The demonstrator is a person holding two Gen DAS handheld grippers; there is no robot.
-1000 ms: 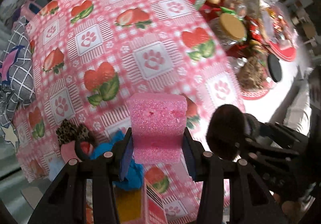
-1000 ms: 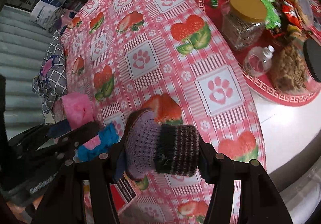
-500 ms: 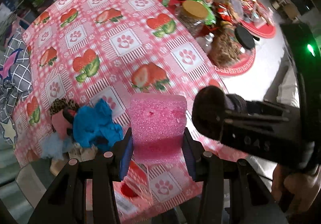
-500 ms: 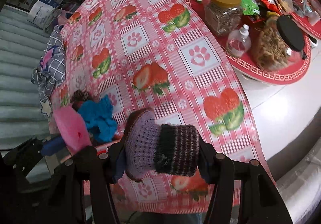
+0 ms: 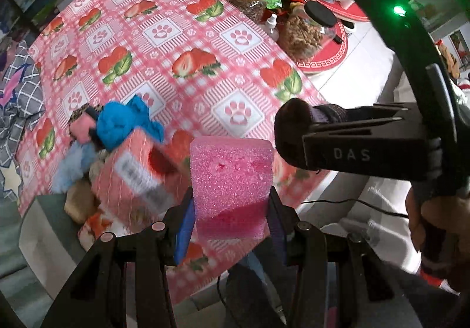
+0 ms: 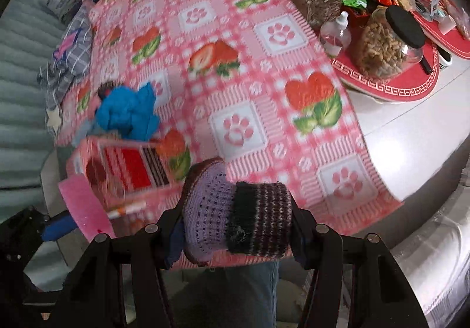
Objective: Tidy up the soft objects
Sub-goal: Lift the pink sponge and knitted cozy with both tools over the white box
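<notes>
Left wrist: left claw (image 5: pixel 230 210) grips pink sponge (image 5: pixel 231 184); right claw (image 6: pixel 236 225) grips knitted sock (image 6: pixel 235 216).

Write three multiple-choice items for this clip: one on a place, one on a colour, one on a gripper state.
1. Where does the blue cloth lie?
A. on the red tray
B. on the patterned tablecloth, near its corner by the pink box
C. on the floor

2. What colour is the sponge in the left gripper?
A. yellow
B. green
C. pink

3. What is the right gripper doing?
A. gripping a knitted sock
B. hanging open
C. gripping a jar

Key: 1 B, the cloth rests on the strawberry print. 2 C, the foam is bright pink. 3 A, both fingers press the knit.
</notes>
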